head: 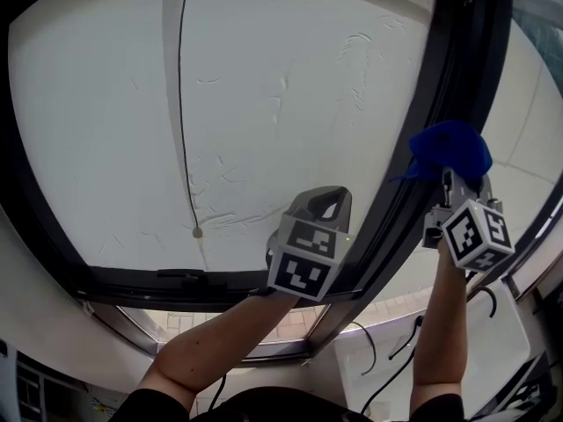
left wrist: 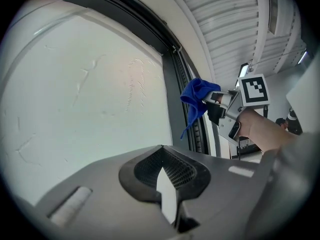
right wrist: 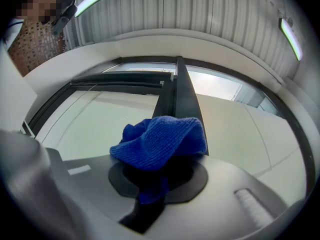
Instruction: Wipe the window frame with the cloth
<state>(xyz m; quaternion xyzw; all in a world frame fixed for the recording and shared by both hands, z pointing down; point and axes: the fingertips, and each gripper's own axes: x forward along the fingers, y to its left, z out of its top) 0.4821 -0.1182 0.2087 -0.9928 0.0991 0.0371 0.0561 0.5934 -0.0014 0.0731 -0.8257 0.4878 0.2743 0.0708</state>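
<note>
Head view: blue cloth point(head: 450, 150) is held bunched by right gripper point(head: 450, 181) against the window frame point(head: 444, 77) upright. Left gripper point(head: 324, 202) is raised near the glass, w/ a cord point(head: 182, 104) hanging beyond.
Left gripper view: fingers are closed, nothing betw. them; a cloth tail is seen pointing down.
Right gripper view: cloth is clamped in the fingers, frame bar running lengthwise behind.

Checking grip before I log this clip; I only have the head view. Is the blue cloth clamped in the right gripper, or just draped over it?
Observer: Clamped. The right gripper view shows the right gripper shut on the cloth, which bunches over its tips.
Operator: And the other one, holding anything?
Observer: No. The left gripper has its jaws together, nothing between them.
Operator: Is the cloth touching anything?
Observer: In the left gripper view it overlaps the dark window frame; contact unclear.
</note>
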